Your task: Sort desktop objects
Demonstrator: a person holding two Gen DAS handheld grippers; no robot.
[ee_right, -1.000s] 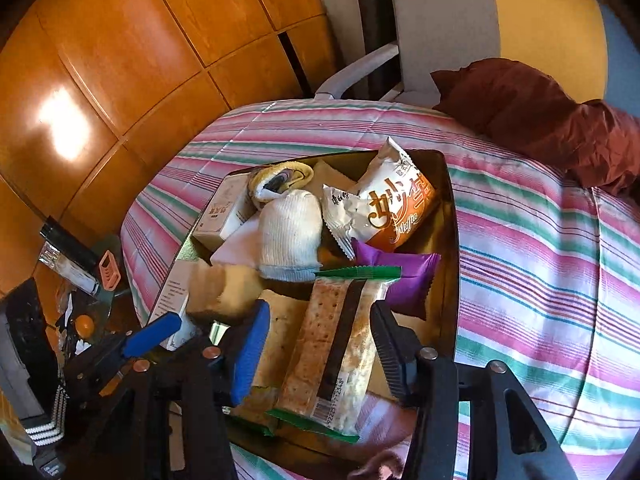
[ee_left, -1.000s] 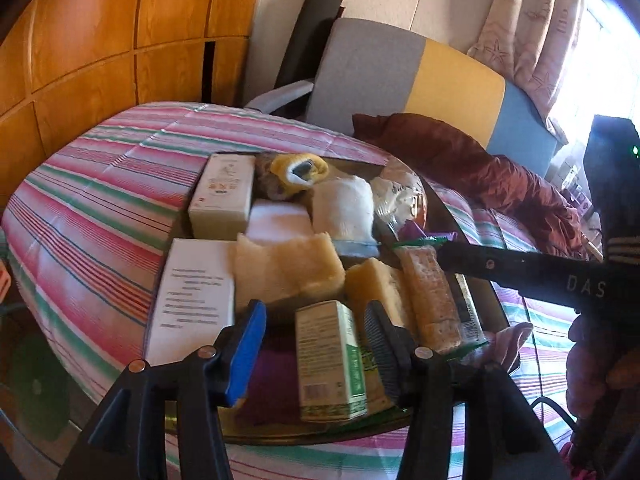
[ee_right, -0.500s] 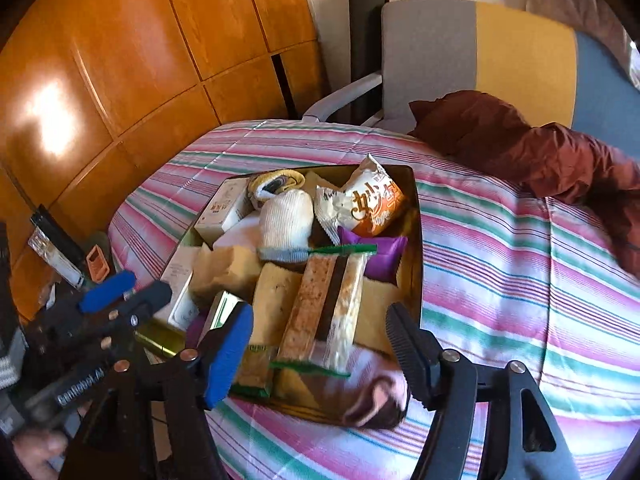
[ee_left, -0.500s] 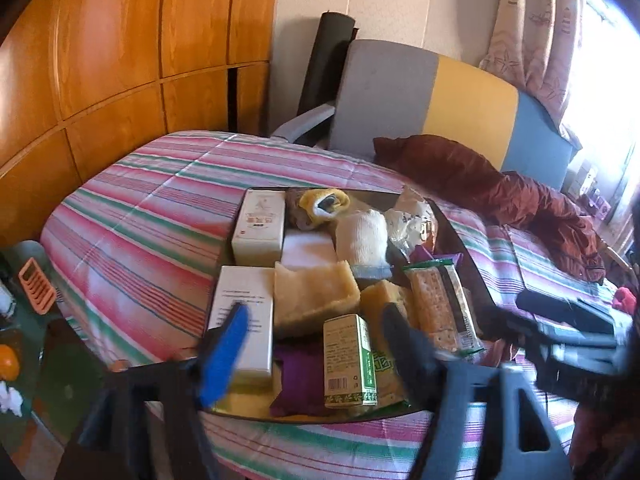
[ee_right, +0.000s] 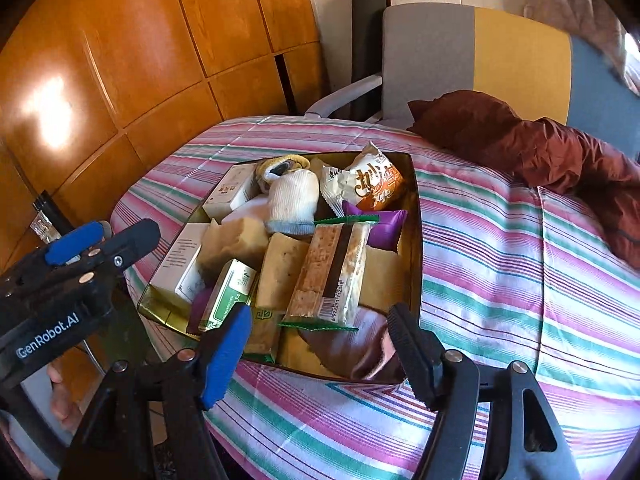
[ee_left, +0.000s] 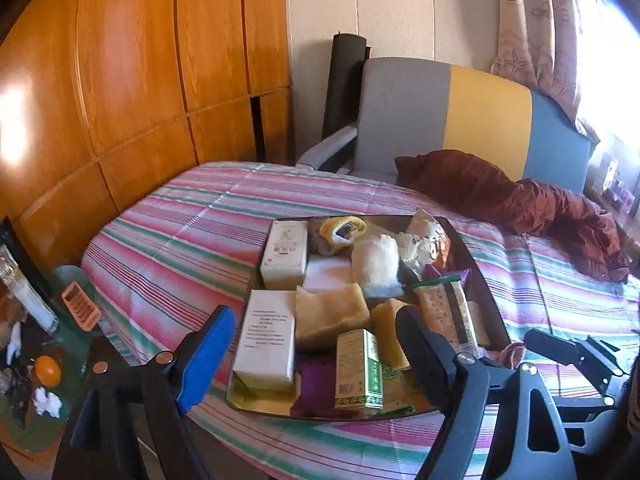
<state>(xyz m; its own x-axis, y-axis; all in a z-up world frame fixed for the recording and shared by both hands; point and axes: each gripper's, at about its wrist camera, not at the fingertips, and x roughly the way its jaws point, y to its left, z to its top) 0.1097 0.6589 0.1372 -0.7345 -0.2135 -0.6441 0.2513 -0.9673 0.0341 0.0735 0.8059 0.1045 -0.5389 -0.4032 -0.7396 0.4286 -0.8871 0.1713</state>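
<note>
A dark gold tray (ee_left: 476, 264) (ee_right: 416, 240) on the striped table holds a green box (ee_left: 358, 368) (ee_right: 230, 294), a cracker packet (ee_left: 444, 312) (ee_right: 334, 276), a white sock (ee_left: 376, 266) (ee_right: 294, 200), white boxes (ee_left: 284, 254), yellow sponges (ee_left: 330, 314), an orange snack bag (ee_right: 376, 188) and a purple packet (ee_right: 380, 228). My left gripper (ee_left: 314, 316) hovers above the tray's near-left end, its jaws opening wide, with nothing between them. My right gripper (ee_right: 318, 314) hangs open over the tray's near edge, also empty.
The striped cloth (ee_left: 180, 240) covers the table. A grey, yellow and blue chair (ee_left: 460, 120) with a maroon jacket (ee_left: 520, 204) stands behind it. Wooden panels (ee_left: 140, 60) line the left wall. A cluttered low side table (ee_left: 48, 360) sits at the left.
Both grippers have opened and drawn back and up from the tray. The green box and the cracker packet, earlier between the fingers, now lie in the tray beyond them.
</note>
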